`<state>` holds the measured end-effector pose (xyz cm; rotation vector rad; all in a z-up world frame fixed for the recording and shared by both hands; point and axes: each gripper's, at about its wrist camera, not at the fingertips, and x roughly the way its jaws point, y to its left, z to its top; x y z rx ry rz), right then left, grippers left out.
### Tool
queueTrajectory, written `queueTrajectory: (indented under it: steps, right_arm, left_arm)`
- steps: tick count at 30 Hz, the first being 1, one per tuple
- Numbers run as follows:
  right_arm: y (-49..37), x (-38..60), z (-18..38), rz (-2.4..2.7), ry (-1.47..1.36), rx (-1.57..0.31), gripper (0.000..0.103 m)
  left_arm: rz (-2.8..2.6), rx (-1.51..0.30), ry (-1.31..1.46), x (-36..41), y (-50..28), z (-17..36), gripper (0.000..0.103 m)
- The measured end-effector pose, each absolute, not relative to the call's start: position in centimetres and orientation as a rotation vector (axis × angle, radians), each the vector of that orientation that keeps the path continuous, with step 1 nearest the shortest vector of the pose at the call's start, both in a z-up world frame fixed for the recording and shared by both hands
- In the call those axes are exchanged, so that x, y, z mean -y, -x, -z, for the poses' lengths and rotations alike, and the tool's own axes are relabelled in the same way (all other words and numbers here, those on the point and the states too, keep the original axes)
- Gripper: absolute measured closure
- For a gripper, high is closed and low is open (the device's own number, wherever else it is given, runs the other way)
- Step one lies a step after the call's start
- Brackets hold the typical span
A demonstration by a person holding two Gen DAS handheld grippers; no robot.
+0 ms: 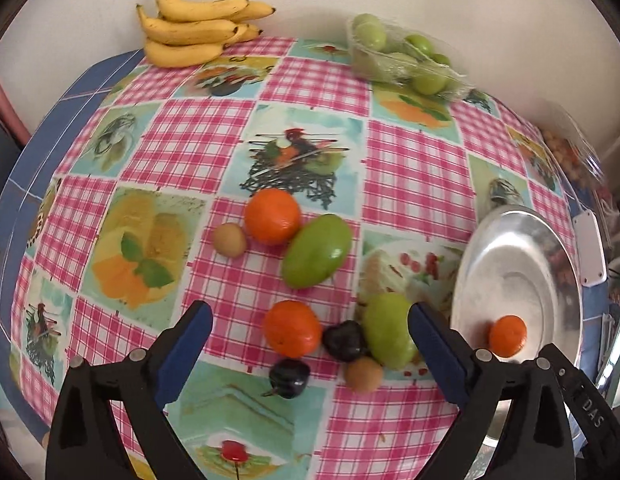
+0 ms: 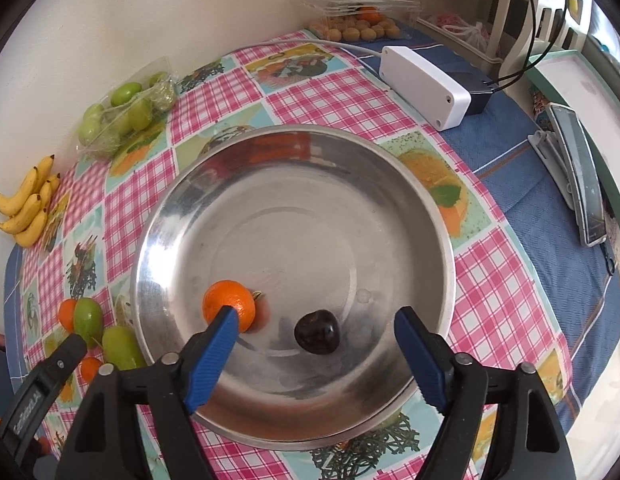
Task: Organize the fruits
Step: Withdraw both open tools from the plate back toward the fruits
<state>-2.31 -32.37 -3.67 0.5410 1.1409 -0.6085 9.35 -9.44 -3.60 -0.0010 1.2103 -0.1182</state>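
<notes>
Both tongs are released and empty: the right tongs [image 2: 313, 356] hang over the plate [image 2: 190, 184], where a cherry [image 2: 317, 337] and an orange [image 2: 228, 306] lie. Probably mid-sorting; next, the left tongs [image 1: 310, 344] must close on loose fruit [image 1: 292, 327] beside the plate.

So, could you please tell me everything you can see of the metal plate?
The metal plate is a round, shallow dish of shiny, silvery, faintly scuffed metal with a raised rim and a flat centre. It sits level on the checked tablecloth, beside the loose fruit. Inside lie a small orange and a dark cherry, apart from each other. The open right gripper hangs over its near side, the cherry lying between the spread fingers. A green fruit lies close against its left rim.
</notes>
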Motion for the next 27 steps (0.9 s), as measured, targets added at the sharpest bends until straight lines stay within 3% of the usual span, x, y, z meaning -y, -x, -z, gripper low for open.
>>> queueTrajectory:
  steps: [2, 4, 27]
  right_arm:
    - [2.2, 32.1, 3.7, 0.598, -0.536, -1.139, 0.012]
    - [1.9, 31.9, 3.7, 0.590, -0.528, -1.134, 0.000]
    - [-1.8, 21.7, 2.5, 0.309, -0.369, -1.156, 0.000]
  left_arm:
    - [0.104, -1.217, 0.008, 9.0, -9.4, 3.8, 0.005]
    - [0.091, -1.213, 0.004, 8.7, -9.4, 3.8, 0.005]
    - [-0.107, -1.100, -0.069, 0.0, -8.8, 0.4, 0.005]
